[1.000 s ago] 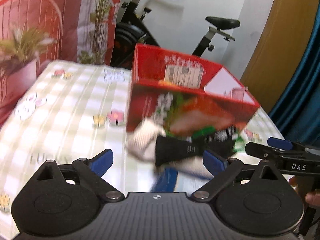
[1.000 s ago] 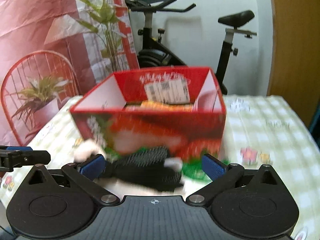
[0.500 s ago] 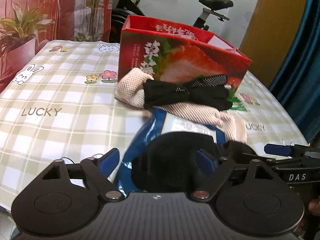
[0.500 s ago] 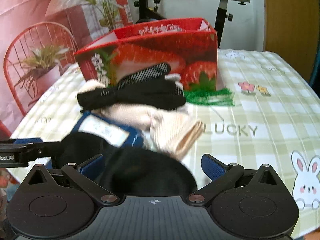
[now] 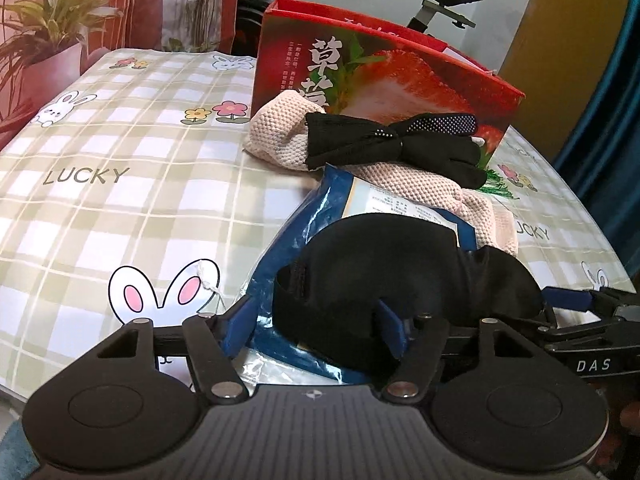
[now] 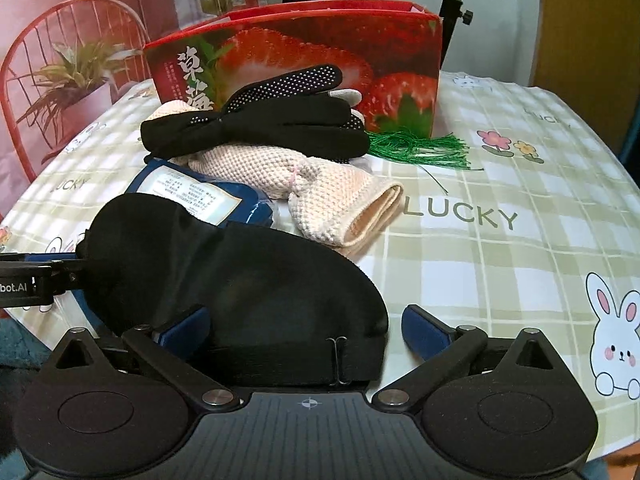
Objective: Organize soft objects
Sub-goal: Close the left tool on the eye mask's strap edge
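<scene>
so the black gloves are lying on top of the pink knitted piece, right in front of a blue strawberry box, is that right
Not quite: the strawberry box is red, not blue, as the right wrist view shows. The rest holds: the black gloves lie on top of the pink knitted piece, right in front of that box.

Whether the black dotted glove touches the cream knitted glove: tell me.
Touching. In the right wrist view the black dotted glove lies directly on top of the cream knitted glove, with no gap between them; the left wrist view shows the same stacking.
</scene>
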### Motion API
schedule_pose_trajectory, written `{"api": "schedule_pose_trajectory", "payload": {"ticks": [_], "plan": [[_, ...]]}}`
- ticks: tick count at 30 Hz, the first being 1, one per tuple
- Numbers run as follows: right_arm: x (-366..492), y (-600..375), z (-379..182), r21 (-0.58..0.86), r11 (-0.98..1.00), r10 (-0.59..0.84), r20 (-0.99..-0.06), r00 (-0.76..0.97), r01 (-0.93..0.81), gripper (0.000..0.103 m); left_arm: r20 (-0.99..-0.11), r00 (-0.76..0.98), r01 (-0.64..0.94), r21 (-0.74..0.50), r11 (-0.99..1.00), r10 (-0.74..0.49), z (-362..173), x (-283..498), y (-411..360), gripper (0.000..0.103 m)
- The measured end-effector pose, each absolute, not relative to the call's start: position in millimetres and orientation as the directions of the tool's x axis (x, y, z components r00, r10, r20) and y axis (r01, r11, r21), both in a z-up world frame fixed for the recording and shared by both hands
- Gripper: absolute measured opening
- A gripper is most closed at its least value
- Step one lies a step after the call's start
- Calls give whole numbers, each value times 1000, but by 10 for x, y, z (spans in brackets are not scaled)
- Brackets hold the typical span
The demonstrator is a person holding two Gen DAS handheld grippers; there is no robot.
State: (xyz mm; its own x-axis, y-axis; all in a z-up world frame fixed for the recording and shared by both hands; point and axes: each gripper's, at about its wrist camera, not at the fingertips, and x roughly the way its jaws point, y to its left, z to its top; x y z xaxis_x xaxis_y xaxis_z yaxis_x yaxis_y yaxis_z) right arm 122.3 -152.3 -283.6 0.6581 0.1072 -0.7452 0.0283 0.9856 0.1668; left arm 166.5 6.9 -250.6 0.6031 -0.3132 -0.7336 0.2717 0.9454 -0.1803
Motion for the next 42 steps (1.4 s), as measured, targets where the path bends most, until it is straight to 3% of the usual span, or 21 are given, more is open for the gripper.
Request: {"api": "schedule_pose_trajectory", "payload": {"ticks": [25,27,29,32,34,42], "plan": [[1358,-1614,-2900,147,989,88,-699,710,22,102,-727,618,306,-129,943,-300,-2527,1658,2,68],[1329,-1636,-2884,155,987,85,-699,710,34,98,-728,618,306,-127,944,-298,-2525,1654,5,68],[1280,-1692,-2855,181,982,92,-694,714,50,87,-729,617,304,-127,944,-297,-2522,1651,9,66],[1166,-1813,-2832,238,969,115,-682,722,70,76,-726,619,305,-129,943,-300,-2519,1649,9,54],[1105,-1868,-2823,258,963,121,-682,721,82,74,-729,615,313,-124,942,-301,-2515,1653,-10,48],[1010,-1762,-2780,242,969,146,-699,700,40,74,-729,616,318,-117,941,-299,-2522,1656,-19,48]]}}
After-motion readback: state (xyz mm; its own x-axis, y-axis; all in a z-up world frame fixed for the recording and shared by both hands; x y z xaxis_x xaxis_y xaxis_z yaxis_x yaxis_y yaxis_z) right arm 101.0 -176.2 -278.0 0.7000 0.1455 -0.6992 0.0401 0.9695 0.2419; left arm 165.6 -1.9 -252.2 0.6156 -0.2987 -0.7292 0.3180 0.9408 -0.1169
